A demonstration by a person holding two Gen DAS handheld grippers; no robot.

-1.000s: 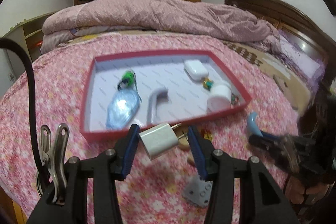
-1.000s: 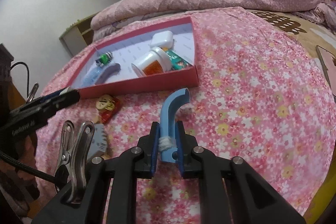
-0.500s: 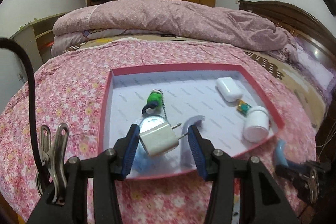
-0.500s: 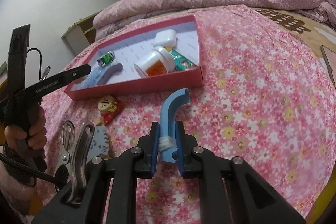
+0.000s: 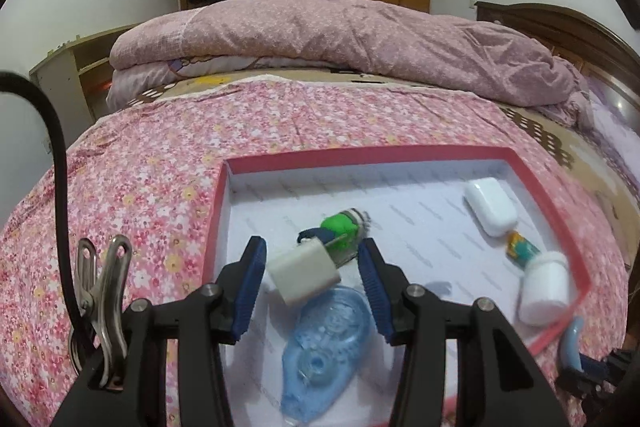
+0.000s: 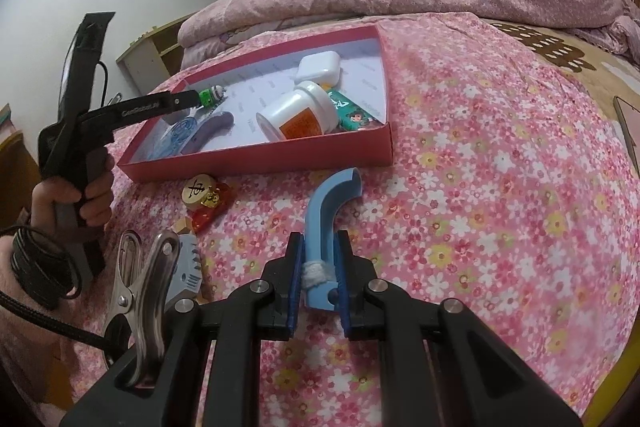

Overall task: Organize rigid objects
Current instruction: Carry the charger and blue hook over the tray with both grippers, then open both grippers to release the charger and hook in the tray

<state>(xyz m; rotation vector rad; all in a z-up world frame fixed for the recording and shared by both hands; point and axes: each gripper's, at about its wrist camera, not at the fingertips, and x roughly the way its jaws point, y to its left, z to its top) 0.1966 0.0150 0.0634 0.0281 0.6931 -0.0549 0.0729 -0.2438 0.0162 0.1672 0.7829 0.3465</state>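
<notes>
Bedspread (image 6: 500,187) trinkets (image 6: 206,201) only right-view

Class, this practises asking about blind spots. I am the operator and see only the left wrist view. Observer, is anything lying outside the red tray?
Observer: Yes. A round chess piece and a red packet lie on the floral bedspread, in front of the red tray.
Operator: What is the right hand-held gripper doing?
Observer: It is shut on a blue curved handle, outside the tray.
Operator: Is the white bottle labelled?
Observer: Yes, there is an orange label on its side.
</notes>
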